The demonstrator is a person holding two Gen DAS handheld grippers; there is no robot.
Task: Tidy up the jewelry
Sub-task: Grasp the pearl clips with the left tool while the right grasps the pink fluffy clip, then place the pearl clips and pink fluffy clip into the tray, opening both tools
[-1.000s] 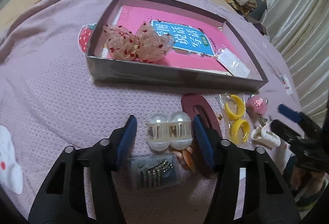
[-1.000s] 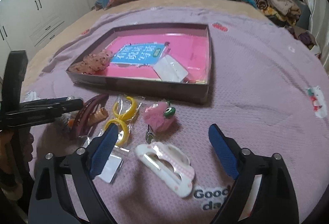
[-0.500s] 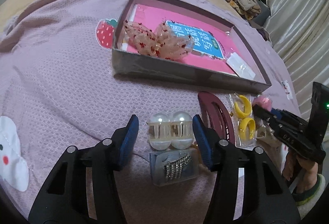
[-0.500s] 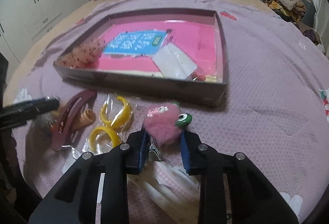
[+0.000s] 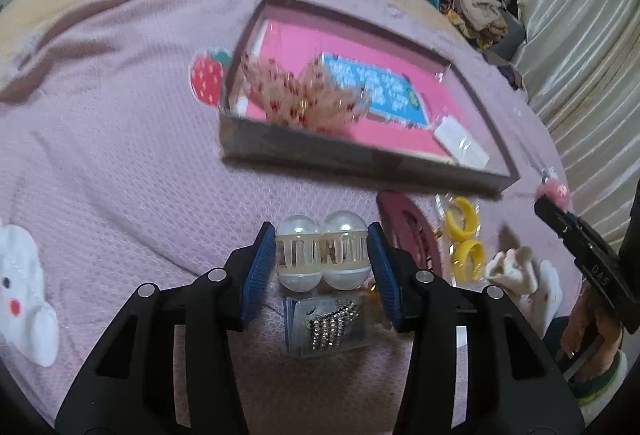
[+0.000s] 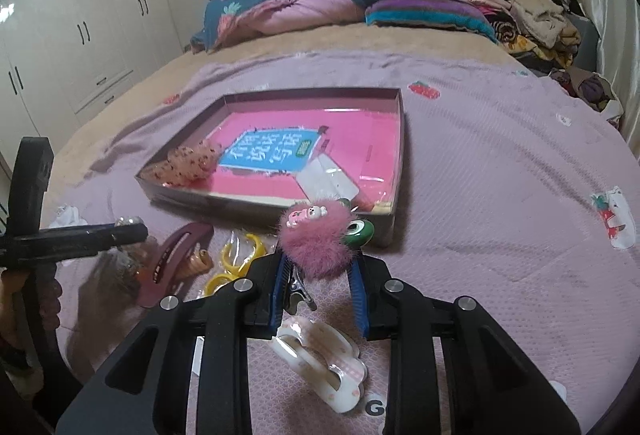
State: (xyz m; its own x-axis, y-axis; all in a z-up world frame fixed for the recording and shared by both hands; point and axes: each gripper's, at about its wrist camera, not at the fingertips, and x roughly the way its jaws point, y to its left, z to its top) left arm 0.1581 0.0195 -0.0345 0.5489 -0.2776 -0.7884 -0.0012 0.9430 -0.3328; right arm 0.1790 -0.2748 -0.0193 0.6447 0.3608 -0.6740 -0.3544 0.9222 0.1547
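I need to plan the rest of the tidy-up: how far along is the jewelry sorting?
Done: a lace bow and a clear packet lie in the tray. In hand: the right gripper grips the pink fluffy clip; the left gripper, jaws just closing, clamps the pearl clip. Left: maroon clip, yellow hoops, rhinestone packet, white clip.

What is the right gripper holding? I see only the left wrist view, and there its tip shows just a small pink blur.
Observer: The right gripper is shut on a fluffy pink pom-pom hair clip.
Operator: Is something attached to that pom-pom?
Observer: Yes, a round green bead sits on its right side.
Operator: How can I know it is a clip?
Observer: A silver metal alligator clip hangs under the fluff, between the fingers.
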